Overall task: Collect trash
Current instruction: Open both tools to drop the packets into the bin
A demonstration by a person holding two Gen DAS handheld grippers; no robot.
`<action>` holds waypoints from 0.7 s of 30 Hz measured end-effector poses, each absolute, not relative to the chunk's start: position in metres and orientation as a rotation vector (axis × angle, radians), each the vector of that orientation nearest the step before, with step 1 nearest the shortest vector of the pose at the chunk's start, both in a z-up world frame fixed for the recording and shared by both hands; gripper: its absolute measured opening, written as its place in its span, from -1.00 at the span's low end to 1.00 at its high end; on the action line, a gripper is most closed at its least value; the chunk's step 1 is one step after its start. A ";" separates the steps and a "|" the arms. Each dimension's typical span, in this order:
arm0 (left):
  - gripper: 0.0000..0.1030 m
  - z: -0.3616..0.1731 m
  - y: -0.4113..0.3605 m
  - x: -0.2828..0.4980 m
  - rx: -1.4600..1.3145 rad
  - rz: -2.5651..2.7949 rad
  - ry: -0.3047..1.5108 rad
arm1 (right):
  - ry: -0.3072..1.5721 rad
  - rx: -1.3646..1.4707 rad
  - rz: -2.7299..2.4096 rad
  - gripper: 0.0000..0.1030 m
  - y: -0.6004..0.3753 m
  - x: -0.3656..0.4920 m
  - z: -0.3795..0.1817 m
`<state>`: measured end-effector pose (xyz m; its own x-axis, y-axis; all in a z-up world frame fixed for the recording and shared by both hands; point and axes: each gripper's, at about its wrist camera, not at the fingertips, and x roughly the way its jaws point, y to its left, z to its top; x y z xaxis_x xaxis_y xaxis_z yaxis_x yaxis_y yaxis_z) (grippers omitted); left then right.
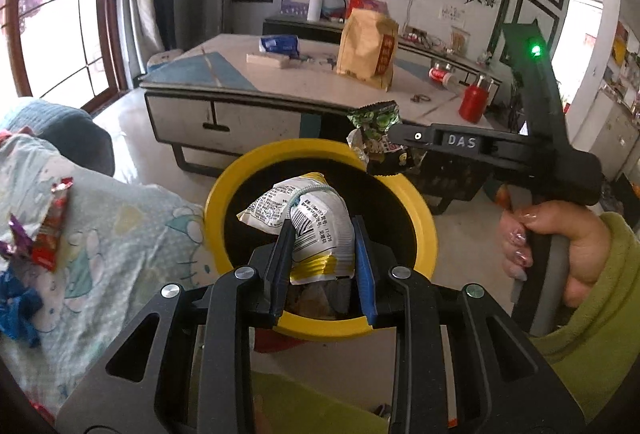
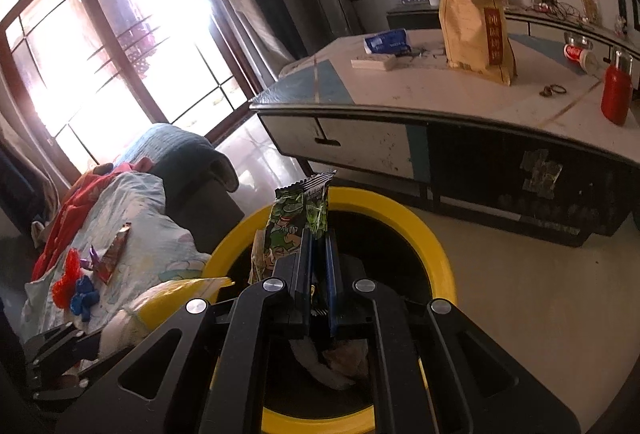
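A yellow-rimmed black bin (image 1: 224,194) (image 2: 436,234) stands on the floor beside the sofa. My left gripper (image 1: 322,230) is shut on a white and yellow snack bag (image 1: 308,222), held over the bin's mouth. My right gripper (image 2: 318,234) is shut on a green snack wrapper (image 2: 296,214), also above the bin; in the left wrist view it holds that wrapper (image 1: 376,126) over the far rim. Some trash lies in the bin's bottom (image 2: 344,358). More wrappers, red (image 1: 50,230) and blue (image 1: 16,310), lie on the patterned sofa cover (image 1: 112,246).
A low table (image 1: 280,90) (image 2: 460,106) stands just beyond the bin, bearing a tan paper bag (image 1: 368,50), a red bottle (image 1: 474,104) and a blue packet (image 1: 280,44). A person's hand in a green sleeve (image 1: 560,246) grips the right tool. A window (image 2: 100,46) is at left.
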<state>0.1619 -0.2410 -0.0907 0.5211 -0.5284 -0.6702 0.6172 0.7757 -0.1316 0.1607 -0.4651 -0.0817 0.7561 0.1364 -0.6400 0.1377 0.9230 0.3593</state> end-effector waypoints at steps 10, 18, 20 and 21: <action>-0.49 -0.110 -0.249 0.179 0.073 -0.714 0.824 | 0.785 0.424 0.004 -0.71 -0.466 0.168 -0.100; -0.24 -0.109 -0.245 0.180 0.051 -0.707 0.810 | 0.787 0.439 -0.016 -0.36 -0.467 0.169 -0.103; 0.00 -0.104 -0.239 0.177 0.039 -0.689 0.802 | 0.783 0.438 -0.026 -0.25 -0.468 0.169 -0.102; 0.06 -0.102 -0.236 0.176 0.032 -0.684 0.797 | 0.778 0.440 -0.033 -0.14 -0.467 0.169 -0.101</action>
